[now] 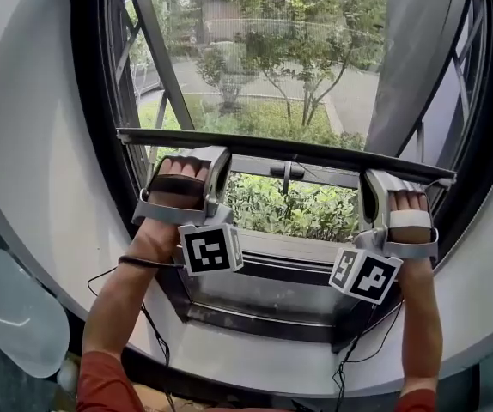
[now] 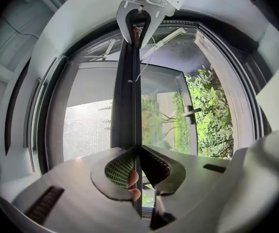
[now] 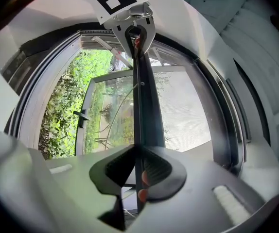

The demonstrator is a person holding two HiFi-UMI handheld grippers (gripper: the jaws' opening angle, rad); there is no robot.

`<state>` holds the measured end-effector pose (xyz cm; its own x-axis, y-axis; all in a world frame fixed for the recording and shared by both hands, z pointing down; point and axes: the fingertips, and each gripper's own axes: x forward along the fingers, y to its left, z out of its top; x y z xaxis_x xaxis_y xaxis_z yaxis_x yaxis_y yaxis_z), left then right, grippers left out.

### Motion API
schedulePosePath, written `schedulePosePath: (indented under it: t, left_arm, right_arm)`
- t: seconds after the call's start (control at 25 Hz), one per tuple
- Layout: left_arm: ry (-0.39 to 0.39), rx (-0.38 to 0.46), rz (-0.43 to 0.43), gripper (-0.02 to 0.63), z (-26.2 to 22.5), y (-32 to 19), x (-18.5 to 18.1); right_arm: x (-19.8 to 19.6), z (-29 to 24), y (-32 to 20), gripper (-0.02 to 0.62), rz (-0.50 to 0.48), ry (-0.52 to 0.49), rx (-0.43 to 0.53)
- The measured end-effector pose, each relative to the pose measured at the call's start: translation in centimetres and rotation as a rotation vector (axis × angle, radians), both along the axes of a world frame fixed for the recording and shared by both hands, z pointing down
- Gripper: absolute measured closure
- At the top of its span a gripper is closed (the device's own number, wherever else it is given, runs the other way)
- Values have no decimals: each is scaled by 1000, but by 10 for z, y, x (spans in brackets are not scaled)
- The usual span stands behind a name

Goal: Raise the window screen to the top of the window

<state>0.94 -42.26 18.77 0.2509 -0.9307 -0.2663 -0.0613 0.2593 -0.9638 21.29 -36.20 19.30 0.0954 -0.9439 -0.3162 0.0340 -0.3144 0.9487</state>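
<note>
Head view: left gripper [image 1: 215,163] and right gripper [image 1: 373,189] each clamp the bottom bar [image 1: 289,150] of the window screen [image 2: 86,125], partway up the window. Risk: uneven lifting could skew and jam the bar; the thin edge may slip from the pads.

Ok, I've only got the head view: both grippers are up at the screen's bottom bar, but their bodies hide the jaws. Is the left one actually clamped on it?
Observer: Yes. The left gripper view shows the left gripper shut on the thin edge of the screen bar.
Operator: And the right one?
Observer: The right gripper is shut on that same edge.
Operator: I can't make out the mesh from here. Where is it?
Observer: In the right gripper view the mesh fills the pane right of the bar; greenery shows on the bar's other side.
</note>
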Motion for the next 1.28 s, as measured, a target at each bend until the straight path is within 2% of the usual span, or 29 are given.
schedulePosePath:
  t: [0.76, 1.28]
  left_arm:
    - [-9, 150, 20, 558, -129, 1, -2]
    - [36, 199, 31, 555, -217, -4, -1]
  right_arm:
    - [0, -129, 2, 532, 63, 29, 117]
    - [-1, -224, 0, 537, 89, 54, 207]
